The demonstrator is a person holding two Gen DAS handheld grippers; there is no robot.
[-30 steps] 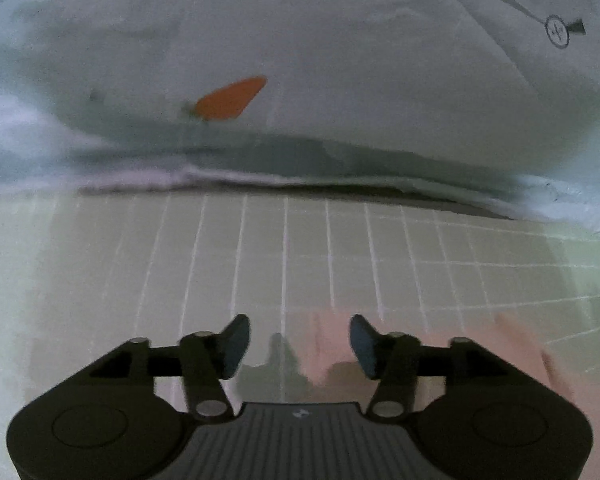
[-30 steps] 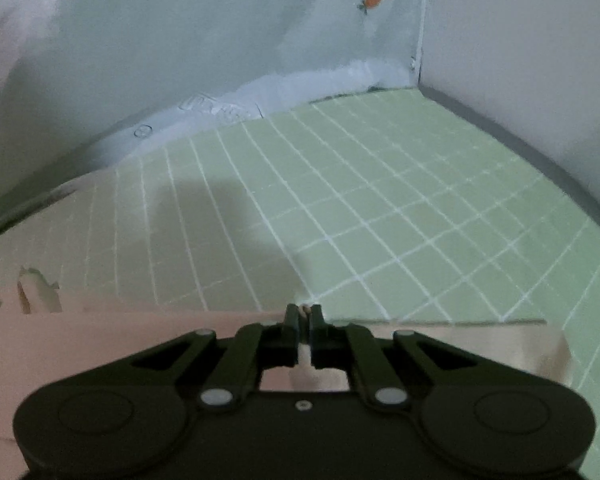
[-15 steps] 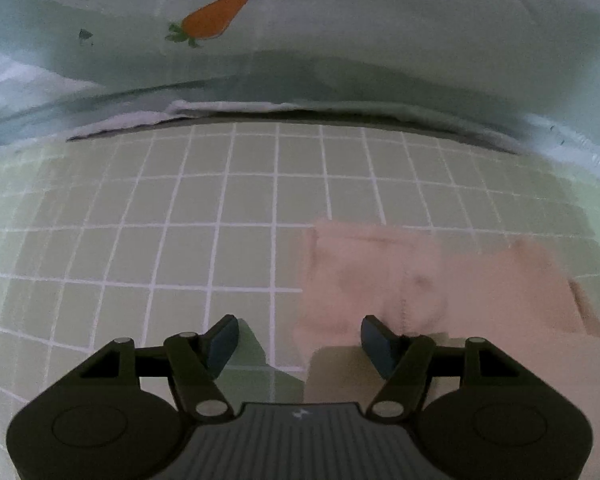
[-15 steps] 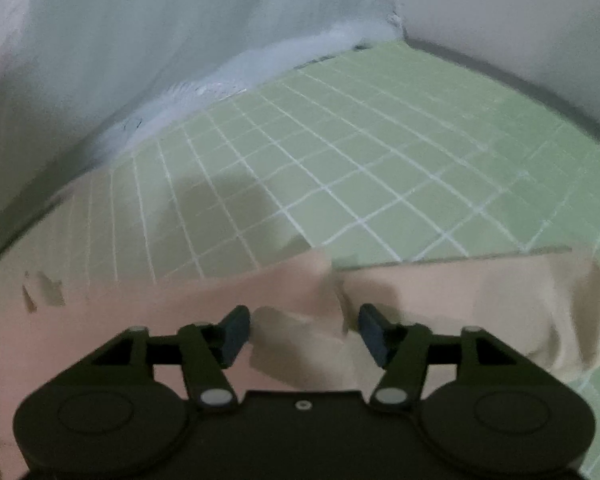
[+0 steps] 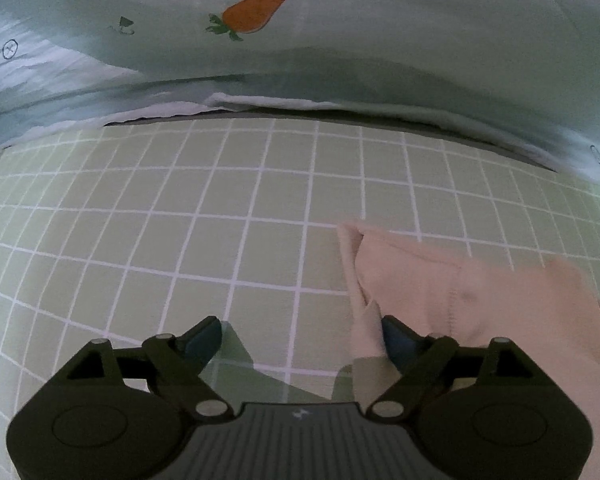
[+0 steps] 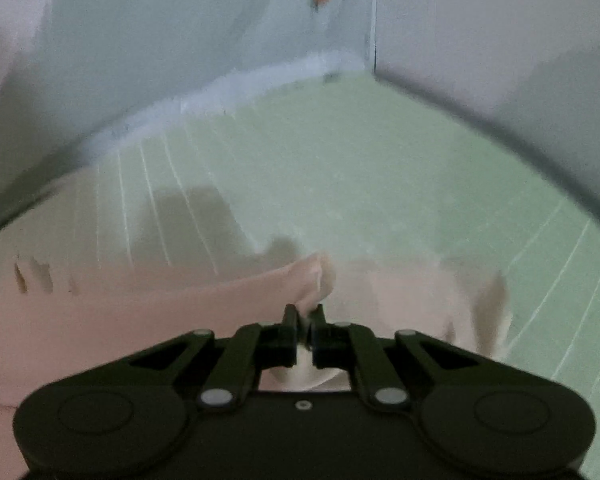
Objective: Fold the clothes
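Observation:
A pale pink garment (image 5: 472, 292) lies on the green checked sheet (image 5: 180, 208), at the right of the left wrist view. My left gripper (image 5: 302, 340) is open above the sheet; the garment's folded left edge hangs just inside its right finger (image 5: 396, 340), and nothing is pinched. In the right wrist view, which is blurred, the same pink garment (image 6: 140, 312) spreads across the lower left. My right gripper (image 6: 303, 322) is shut on a raised fold of it, with cloth bunched above the fingertips.
A light green quilt with a carrot print (image 5: 256, 10) is heaped along the far edge of the sheet. In the right wrist view that quilt (image 6: 180, 40) rises at the back left, and a plain grey wall (image 6: 500, 40) meets it at the right.
My right gripper opened half a second ago and has now shut again on a fold of the pink garment. My left gripper drew back, bringing the garment's left edge beside its right finger.

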